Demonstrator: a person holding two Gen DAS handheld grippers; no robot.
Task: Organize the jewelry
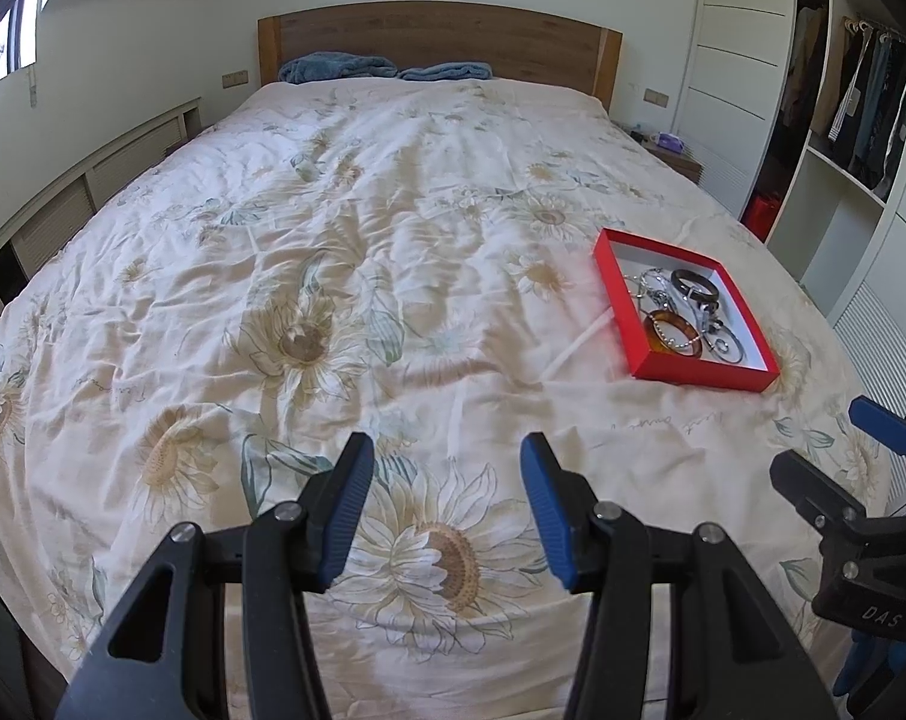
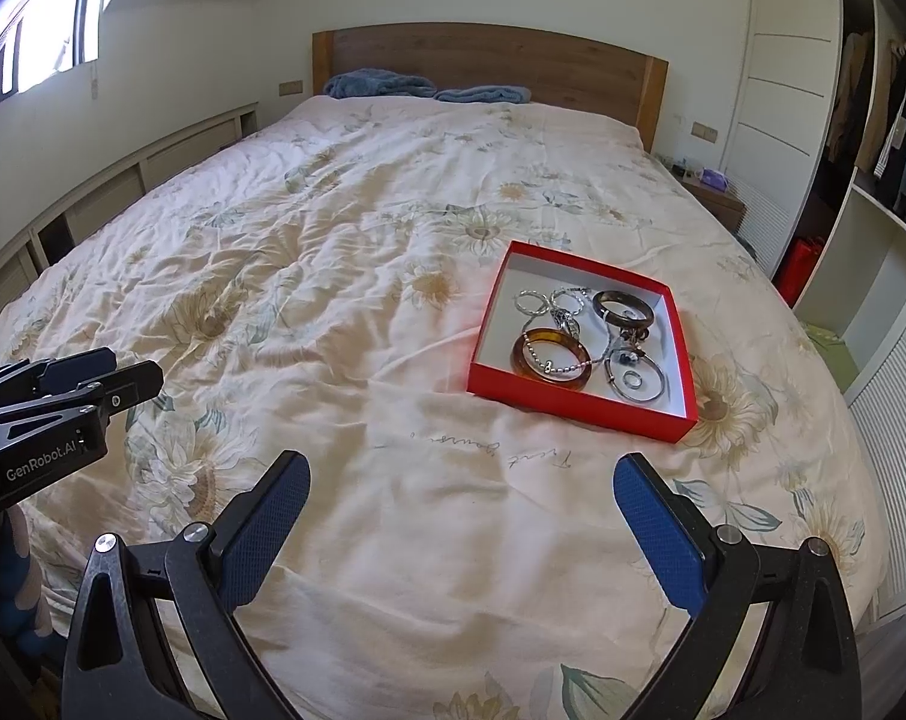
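Note:
A red box [image 2: 573,405] with a white inside lies on the sunflower bedspread [image 2: 333,300]. It holds an amber bangle [image 2: 550,356], a dark bangle [image 2: 623,307], silver rings and chains [image 2: 564,307] and a silver bangle [image 2: 636,383]. The box also shows in the left wrist view [image 1: 702,375], at the right. My right gripper [image 2: 462,468] is open and empty, above the bedspread just in front of the box. My left gripper [image 1: 447,450] is open and empty, left of the box, and appears at the left edge of the right wrist view [image 2: 102,372].
A wooden headboard [image 2: 489,60] and blue folded blankets [image 2: 381,84] lie at the far end of the bed. White wardrobe doors [image 2: 783,90] and open shelves with hanging clothes [image 2: 891,120] stand on the right. A low slatted cabinet [image 1: 93,180] runs along the left wall.

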